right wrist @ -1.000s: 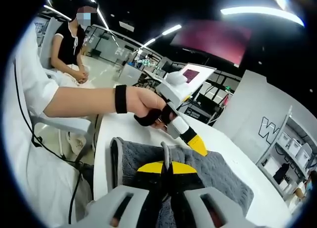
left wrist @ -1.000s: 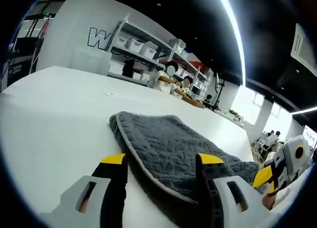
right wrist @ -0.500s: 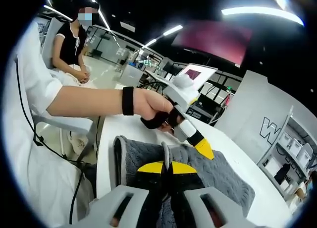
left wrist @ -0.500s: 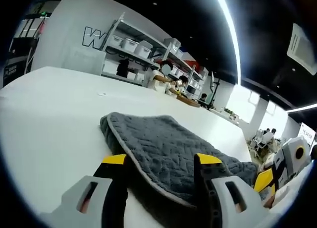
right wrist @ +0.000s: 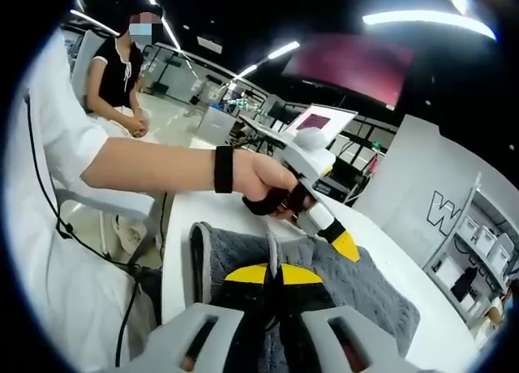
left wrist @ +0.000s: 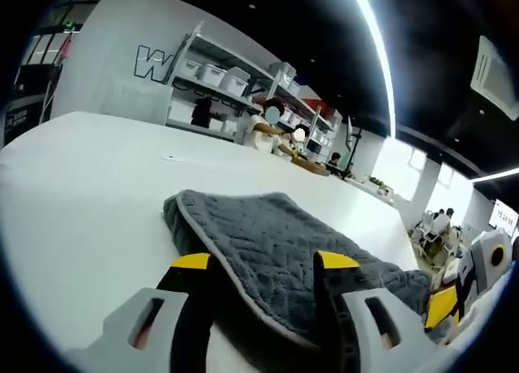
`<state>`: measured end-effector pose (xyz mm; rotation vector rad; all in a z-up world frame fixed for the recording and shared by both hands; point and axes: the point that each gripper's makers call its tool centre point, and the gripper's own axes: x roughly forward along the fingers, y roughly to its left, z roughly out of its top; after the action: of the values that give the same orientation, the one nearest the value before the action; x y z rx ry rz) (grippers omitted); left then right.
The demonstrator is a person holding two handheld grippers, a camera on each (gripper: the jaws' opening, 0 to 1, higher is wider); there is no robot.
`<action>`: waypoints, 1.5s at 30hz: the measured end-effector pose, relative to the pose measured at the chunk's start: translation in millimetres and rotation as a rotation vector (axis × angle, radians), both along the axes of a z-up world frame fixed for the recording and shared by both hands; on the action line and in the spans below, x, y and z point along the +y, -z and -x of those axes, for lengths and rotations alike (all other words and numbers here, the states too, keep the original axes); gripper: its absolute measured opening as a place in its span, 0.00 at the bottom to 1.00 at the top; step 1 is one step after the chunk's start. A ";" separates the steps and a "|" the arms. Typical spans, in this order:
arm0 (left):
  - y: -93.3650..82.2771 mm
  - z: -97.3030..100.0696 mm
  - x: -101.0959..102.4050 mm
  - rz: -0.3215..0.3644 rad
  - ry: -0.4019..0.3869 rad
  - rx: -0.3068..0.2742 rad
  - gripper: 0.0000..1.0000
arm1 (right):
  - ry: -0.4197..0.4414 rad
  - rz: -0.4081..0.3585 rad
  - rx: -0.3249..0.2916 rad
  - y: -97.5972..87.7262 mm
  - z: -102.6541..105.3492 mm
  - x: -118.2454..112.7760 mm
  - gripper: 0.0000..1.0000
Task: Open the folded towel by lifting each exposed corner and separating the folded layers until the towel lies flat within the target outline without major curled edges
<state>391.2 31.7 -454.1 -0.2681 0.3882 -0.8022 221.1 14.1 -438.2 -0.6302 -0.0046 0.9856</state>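
A grey quilted towel [left wrist: 268, 235] with a pale hem lies folded on the white table [left wrist: 89, 178]. My left gripper [left wrist: 263, 263] is open, its yellow-tipped jaws straddling the towel's near hem and top layer. In the right gripper view, my right gripper [right wrist: 272, 274] is shut on a pinched ridge of the towel [right wrist: 357, 280], which stands up between the yellow tips. A hand with a black wrist strap holds the left gripper [right wrist: 340, 239] low over the towel's far side. The right gripper [left wrist: 442, 304] appears at the far right of the left gripper view, at the towel's other end.
Shelving with white bins [left wrist: 219, 77] and people stand beyond the table's far edge. A seated person [right wrist: 117, 73] and a chair are off the table's near side. A laptop [right wrist: 320, 117] sits behind the hand. Bare tabletop stretches left of the towel.
The left gripper has slid a little further over the towel's hem. In the right gripper view, the hand with it has moved right. The right gripper stays shut on the towel.
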 end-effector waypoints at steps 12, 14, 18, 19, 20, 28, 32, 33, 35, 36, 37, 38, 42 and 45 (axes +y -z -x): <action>1.4 -15.0 5.0 0.010 -0.009 0.012 0.32 | -0.004 0.001 0.003 0.3 1.0 1.3 0.00; 1.3 -16.9 5.9 0.009 -0.010 0.014 0.31 | -0.005 0.000 0.003 0.4 1.3 1.6 0.00; 1.3 -16.7 2.8 0.011 -0.016 0.010 0.29 | -0.008 0.003 0.004 1.2 1.6 2.7 0.00; 0.7 -18.8 3.1 0.015 -0.021 0.008 0.29 | -0.008 0.001 0.006 1.3 1.4 3.3 0.00; 0.6 -20.3 3.0 0.016 -0.023 0.009 0.29 | -0.010 -0.002 0.005 0.7 1.7 4.0 0.00; 1.9 -27.5 3.3 0.004 -0.015 0.017 0.28 | -0.011 -0.002 0.004 0.8 1.9 4.3 0.00; 3.1 -31.1 4.8 0.011 -0.021 0.023 0.25 | -0.013 -0.003 0.007 1.8 2.3 5.1 0.00; 2.8 -32.7 5.7 0.013 -0.026 0.024 0.25 | -0.016 -0.002 0.008 2.0 2.6 5.5 0.00; 2.0 -33.6 5.5 0.015 -0.029 0.021 0.25 | -0.018 -0.004 0.007 1.6 2.9 6.1 0.00; 1.5 -35.3 5.6 0.017 -0.033 0.019 0.24 | -0.018 -0.004 0.008 1.6 3.1 6.2 0.00; 1.5 -36.1 5.8 0.017 -0.034 0.019 0.24 | -0.019 -0.004 0.007 1.7 3.2 6.2 0.00; 1.5 -36.9 5.9 0.017 -0.036 0.019 0.24 | -0.019 -0.004 0.007 1.8 3.3 6.3 0.00; 1.1 -43.9 8.4 0.035 -0.055 0.016 0.23 | -0.021 -0.001 0.007 3.2 4.1 5.7 0.00; 2.5 -46.0 9.5 0.028 -0.056 0.013 0.22 | -0.018 -0.010 0.013 4.1 3.7 4.4 0.00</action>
<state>437.2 41.3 -456.6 -0.3094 0.3799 -0.7515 217.5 18.5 -442.3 -0.6155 -0.0032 1.0065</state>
